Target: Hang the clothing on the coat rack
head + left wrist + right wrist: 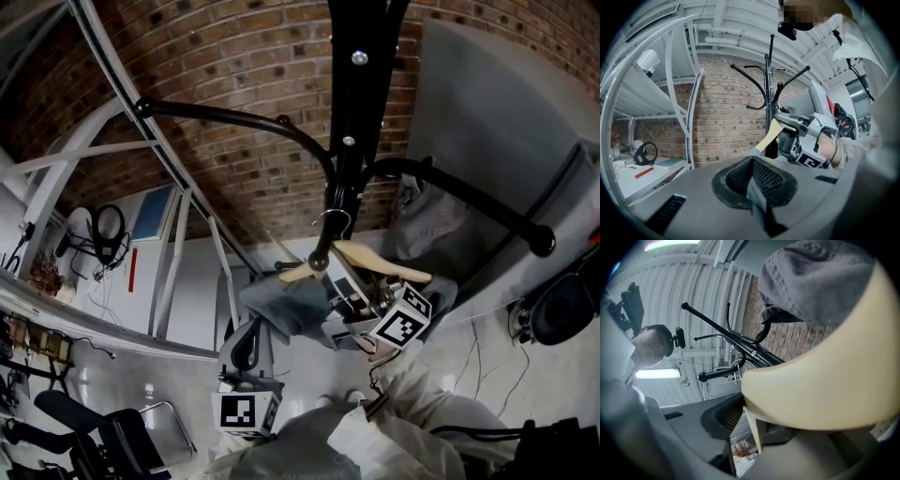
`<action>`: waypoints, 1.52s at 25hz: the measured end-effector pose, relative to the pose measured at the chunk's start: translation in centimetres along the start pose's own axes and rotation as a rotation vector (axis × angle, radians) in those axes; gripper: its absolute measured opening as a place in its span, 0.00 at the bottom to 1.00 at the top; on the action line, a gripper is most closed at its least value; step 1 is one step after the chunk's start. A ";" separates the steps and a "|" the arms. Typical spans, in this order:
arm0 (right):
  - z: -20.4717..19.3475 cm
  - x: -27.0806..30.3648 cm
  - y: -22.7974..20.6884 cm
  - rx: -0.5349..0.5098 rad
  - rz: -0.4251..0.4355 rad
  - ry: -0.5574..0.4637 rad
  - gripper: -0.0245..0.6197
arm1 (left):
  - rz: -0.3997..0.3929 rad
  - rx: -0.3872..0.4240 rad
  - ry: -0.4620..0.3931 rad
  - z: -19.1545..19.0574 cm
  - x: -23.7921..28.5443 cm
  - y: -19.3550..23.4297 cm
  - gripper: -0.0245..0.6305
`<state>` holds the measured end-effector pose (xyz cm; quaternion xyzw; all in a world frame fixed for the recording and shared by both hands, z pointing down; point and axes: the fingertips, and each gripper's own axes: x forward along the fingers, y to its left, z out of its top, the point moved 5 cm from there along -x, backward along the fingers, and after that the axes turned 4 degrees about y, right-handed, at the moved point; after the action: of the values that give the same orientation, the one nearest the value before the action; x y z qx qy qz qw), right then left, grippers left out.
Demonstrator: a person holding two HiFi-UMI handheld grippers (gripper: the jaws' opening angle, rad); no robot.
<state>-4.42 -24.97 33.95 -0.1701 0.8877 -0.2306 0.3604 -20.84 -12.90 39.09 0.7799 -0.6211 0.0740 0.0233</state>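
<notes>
While the right hand-held gripper (361, 298) clamps the hanger (380, 264) and the left hand-held gripper (246, 349) pinches the grey clothing (281, 309) drooping toward 7 o'clock, the hook (330, 219) should tip over a coat rack (356, 94) arm at 12 o'clock.

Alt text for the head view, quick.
The right gripper holds a wooden hanger carrying a grey garment up beside the black coat rack. The left gripper grips the garment lower down. A brick wall is behind.
</notes>
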 end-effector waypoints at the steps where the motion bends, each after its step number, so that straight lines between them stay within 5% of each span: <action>1: 0.0 0.0 0.0 0.001 0.000 -0.002 0.21 | -0.001 0.001 -0.003 0.0 0.0 0.0 0.05; 20: -1.8 -0.8 -0.4 0.032 -0.066 0.040 0.29 | -0.019 -0.004 0.007 -1.9 -1.9 0.5 0.05; 38: -5.9 -7.2 3.0 0.011 -0.283 0.108 0.29 | -0.131 -0.032 0.008 -3.0 -5.6 -1.0 0.05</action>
<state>-4.17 -17.38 40.15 -0.2790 0.8718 -0.2926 0.2768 -21.37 -6.87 41.29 0.8179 -0.5699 0.0656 0.0433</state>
